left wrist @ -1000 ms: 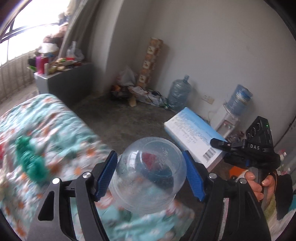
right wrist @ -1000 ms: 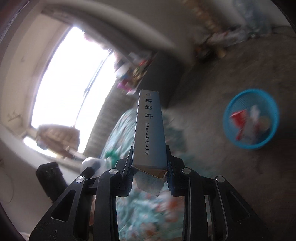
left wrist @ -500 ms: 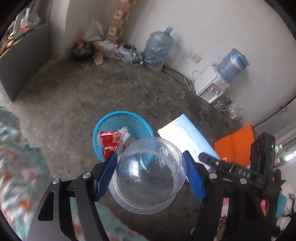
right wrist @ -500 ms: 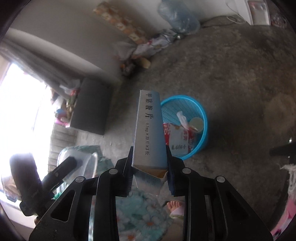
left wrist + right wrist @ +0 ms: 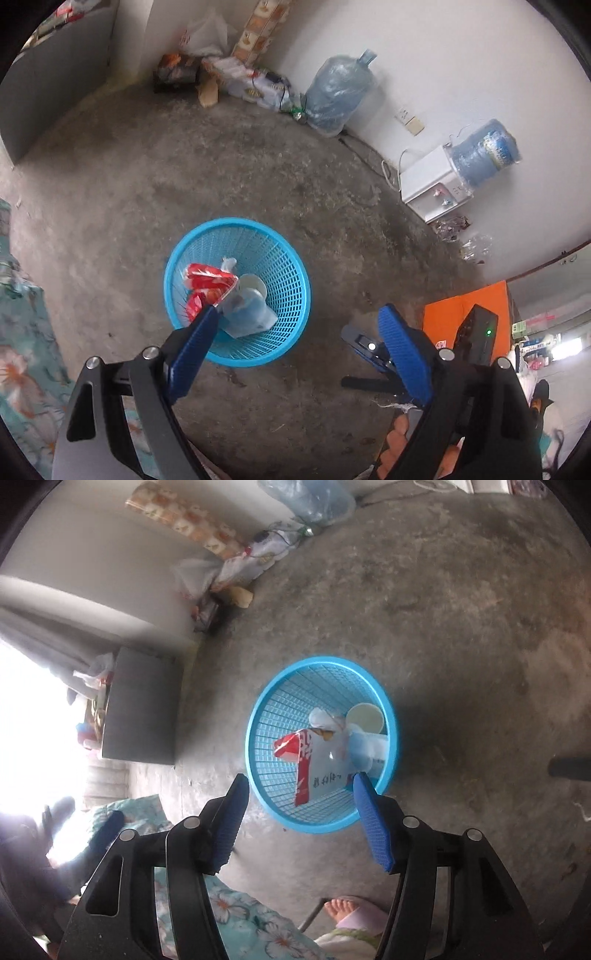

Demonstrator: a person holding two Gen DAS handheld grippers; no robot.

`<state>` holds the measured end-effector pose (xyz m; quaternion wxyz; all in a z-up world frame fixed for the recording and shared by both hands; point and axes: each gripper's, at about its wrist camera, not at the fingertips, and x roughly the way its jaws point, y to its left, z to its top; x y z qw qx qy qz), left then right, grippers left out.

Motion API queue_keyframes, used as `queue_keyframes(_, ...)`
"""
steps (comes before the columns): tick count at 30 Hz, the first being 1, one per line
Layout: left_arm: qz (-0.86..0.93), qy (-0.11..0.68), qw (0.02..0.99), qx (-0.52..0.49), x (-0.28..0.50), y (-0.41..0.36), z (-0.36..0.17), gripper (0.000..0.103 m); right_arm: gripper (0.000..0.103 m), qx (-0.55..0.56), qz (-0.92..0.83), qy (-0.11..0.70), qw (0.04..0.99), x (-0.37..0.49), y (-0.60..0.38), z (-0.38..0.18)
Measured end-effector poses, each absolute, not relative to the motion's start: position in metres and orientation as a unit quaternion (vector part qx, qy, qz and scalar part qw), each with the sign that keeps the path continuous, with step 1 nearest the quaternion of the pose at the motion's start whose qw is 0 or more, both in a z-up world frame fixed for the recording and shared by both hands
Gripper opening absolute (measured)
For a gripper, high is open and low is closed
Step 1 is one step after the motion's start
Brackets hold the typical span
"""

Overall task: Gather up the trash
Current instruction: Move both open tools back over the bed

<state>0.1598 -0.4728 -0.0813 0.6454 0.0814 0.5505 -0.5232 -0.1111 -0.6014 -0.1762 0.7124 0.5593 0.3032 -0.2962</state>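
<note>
A blue mesh basket (image 5: 295, 273) (image 5: 258, 709) stands on the concrete floor below both grippers. In it lie a red-and-white wrapper (image 5: 207, 275) (image 5: 306, 764), a white cup (image 5: 255, 284) (image 5: 364, 716), a clear plastic dome cup (image 5: 247, 314) and a pale box (image 5: 371, 751). My left gripper (image 5: 297, 317) hangs over the basket's near edge; its jaws are opening and nothing is between them. My right gripper (image 5: 301, 781) is above the basket's near rim, jaws opening, also empty. In the left wrist view the right gripper (image 5: 369, 347) shows at the right, held by a hand (image 5: 399, 435).
Two water bottles (image 5: 338, 94) (image 5: 484, 155), a white dispenser (image 5: 432, 184) and bags stand along the far wall. An orange sheet (image 5: 465, 310) lies at the right. A grey cabinet (image 5: 140, 709) and a floral bedcover (image 5: 22, 332) are to the left. A bare foot (image 5: 343, 908) is near.
Both grippers swung down from the bed to above the basket. The left let go of the clear dome cup and the right let go of the box; both now lie in the basket.
</note>
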Motion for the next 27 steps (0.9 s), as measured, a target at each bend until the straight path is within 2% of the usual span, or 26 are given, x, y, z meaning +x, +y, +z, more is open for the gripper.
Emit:
queue_keyframes(6,-0.554,0.502,0.662,0.056,0.156,-0.422,-0.018,0.086,0.058,0.544,-0.288,0.279,0.737,-0.119,-0.586,-0.142)
queue_keyframes(10,-0.576,0.462,0.673,0.044,0.152,-0.363,0.022,0.086,0.062,0.514,-0.268,0.279,0.766,-0.110,-0.568,-0.107)
queue_keyframes(12,-0.577,0.455,0.677,0.036,0.155,-0.334,0.033,0.086,0.067,0.497,-0.244,0.288,0.781,-0.100,-0.554,-0.089)
queue_keyframes(17,-0.527,0.436,0.730,0.013,0.174,-0.235,0.049,0.086,0.070,0.455,-0.170,0.331,0.809,-0.068,-0.514,-0.062)
queue_keyframes(23,-0.431,0.392,0.812,-0.033,0.189,-0.095,0.070,0.086,0.070,0.403,-0.081,0.371,0.833,-0.026,-0.459,-0.039)
queue_keyframes(27,-0.365,0.379,0.849,-0.051,0.189,-0.032,0.071,0.086,0.070,0.369,-0.018,0.381,0.847,0.002,-0.424,-0.026)
